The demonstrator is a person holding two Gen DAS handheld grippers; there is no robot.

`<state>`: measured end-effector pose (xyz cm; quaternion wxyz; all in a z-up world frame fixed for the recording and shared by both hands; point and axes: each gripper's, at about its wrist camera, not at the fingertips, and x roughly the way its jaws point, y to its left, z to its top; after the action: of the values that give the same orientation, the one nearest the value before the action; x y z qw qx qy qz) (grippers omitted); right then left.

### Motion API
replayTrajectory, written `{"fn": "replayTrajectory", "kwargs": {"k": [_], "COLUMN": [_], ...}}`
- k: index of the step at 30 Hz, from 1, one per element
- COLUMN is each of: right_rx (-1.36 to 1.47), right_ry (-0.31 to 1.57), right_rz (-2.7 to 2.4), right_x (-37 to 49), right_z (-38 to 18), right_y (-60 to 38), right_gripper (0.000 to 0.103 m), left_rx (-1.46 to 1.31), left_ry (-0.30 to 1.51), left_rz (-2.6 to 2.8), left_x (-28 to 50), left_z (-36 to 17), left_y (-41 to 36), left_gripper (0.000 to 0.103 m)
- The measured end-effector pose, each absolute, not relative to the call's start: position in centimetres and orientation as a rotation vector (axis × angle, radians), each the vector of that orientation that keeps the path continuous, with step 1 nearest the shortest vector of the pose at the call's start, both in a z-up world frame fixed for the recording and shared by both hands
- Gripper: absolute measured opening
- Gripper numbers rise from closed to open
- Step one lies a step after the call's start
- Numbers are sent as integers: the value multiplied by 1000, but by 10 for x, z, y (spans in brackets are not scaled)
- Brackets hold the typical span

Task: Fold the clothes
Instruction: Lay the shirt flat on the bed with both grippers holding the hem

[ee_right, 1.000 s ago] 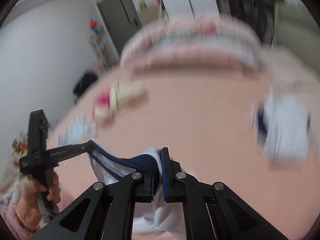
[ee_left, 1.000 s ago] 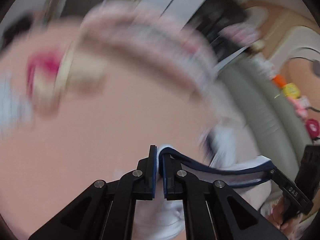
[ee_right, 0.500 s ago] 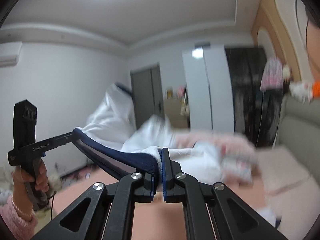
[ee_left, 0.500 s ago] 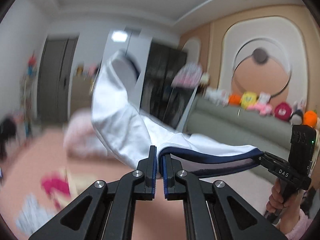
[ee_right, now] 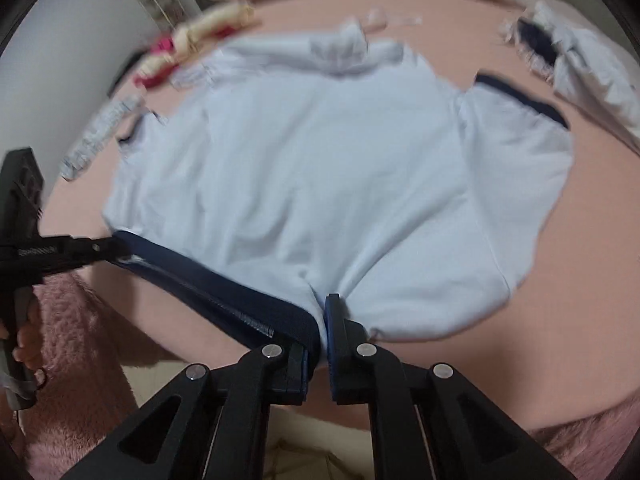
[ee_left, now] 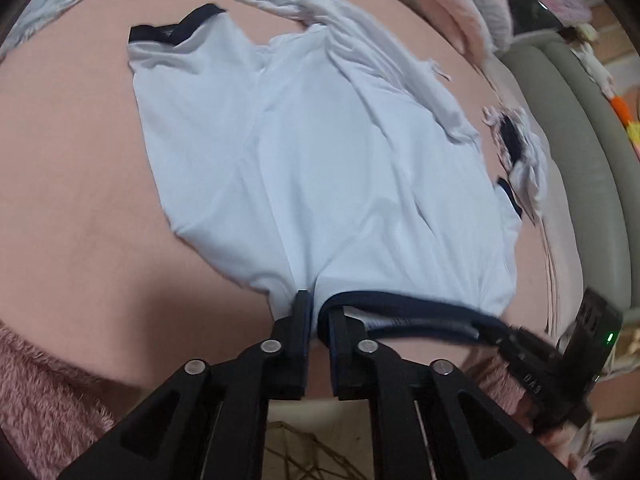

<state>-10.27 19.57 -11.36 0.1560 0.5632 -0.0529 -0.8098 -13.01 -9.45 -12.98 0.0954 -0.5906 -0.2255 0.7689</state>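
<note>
Your left gripper point(ee_left: 316, 320) has its jaws clenched on the navy-trimmed neckline of the white shirt point(ee_left: 320, 152), at the bottom centre of the left wrist view. Your right gripper point(ee_right: 322, 326) is clamped the same way on the other end of that collar point(ee_right: 224, 280), with the dark band stretched between the two of you.

From both sets of jaws the shirt runs straight away, up the frame, spread over the pink bed point(ee_left: 72, 168). Its long axis lies along your line of sight: collar nearest you, hem farthest, bunched and wrinkled at the top of each view. One short sleeve with a navy cuff point(ee_left: 176, 26) lies out toward the upper left in the left wrist view; the other sleeve point(ee_right: 520, 128) lies toward the upper right in the right wrist view.

Neither hand is nearer the body of the shirt; you hold it evenly at the near edge. Judging from that, the shirt looks laid out and the folding itself is not yet begun. The far hem is the untidy part, and it is well apart from both grippers.

A second white and navy garment point(ee_right: 580, 52) sits crumpled at the upper right of the right wrist view, and small toys point(ee_right: 192, 36) at the upper left
</note>
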Motion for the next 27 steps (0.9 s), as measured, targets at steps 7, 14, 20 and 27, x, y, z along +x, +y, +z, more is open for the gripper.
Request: {"fn": "replayTrajectory", "kwargs": {"k": [7,14,20,27], "right_rx": [1473,1476,1656,1660], "right_ry": [-286,-392,-533,-914], "right_rz": [-2308,-2345,-2270,-2205], "right_x": [-71,-70,-92,-83], "right_z": [-75,-64,-108,-143], "right_y": [212,228,225,242], "right_gripper": [19,24,24,24], "left_rx": [-1682,-1662,-1640,-1740], "left_ry": [-827,-977,-1171,-1051], "left_rz": [2106,2206,2159,2258], "left_x": [-93,-109,-130,-141], "left_z": [-115,-107,-127,-141], "left_y": [-114,-129,-123,-110], "left_gripper": [28,28,28,27]}}
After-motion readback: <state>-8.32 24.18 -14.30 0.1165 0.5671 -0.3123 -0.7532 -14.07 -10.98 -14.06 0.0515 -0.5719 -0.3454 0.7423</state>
